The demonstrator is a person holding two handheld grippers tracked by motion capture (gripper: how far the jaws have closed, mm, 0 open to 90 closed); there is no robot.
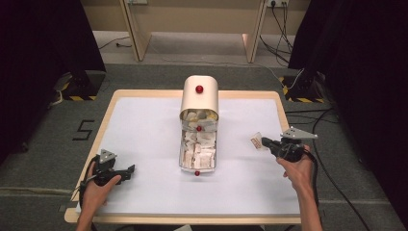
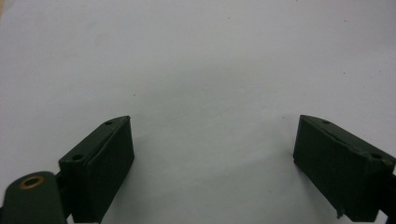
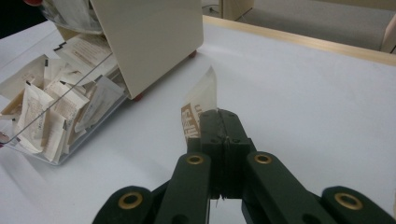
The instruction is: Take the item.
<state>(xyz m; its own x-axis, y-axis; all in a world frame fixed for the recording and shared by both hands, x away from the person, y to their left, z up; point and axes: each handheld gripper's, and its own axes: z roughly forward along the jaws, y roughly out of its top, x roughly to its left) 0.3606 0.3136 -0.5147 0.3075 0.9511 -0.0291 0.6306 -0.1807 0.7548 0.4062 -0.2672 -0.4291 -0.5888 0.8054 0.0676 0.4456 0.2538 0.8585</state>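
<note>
The right gripper (image 1: 268, 143) is clamping a sachet (image 1: 256, 142) by its lower edge, holding it in the air just above the desk (image 1: 144, 130), to the right of the dispenser (image 1: 199, 103) and well apart from it. To my eye, the step in hand is setting this sachet down on the bare sheet. To do it well, the gripper should be lowering gently until the sachet's free corner is meeting the surface, then tilting so the paper is lying flat before the jaws are letting go; releasing from height risks it fluttering off. It should be staying clear of the dispenser's tray (image 1: 197, 159), which is full of loose sachets.

The left gripper (image 1: 129, 170) is resting near the desk's front left corner, jaws spread wide with nothing between them.

The right gripper view is showing brown print on the sachet (image 3: 200, 109) and how firmly the closed jaws are pinching it, plus the tray's clear wall (image 3: 70, 135); the high view is too coarse for that. The high view, in turn, is giving the layout: both hands, the dispenser's red knob (image 1: 199, 88), and the open space around the sachet. The left gripper view is confirming bare white desk (image 2: 196, 70) ahead of its jaws.
</note>
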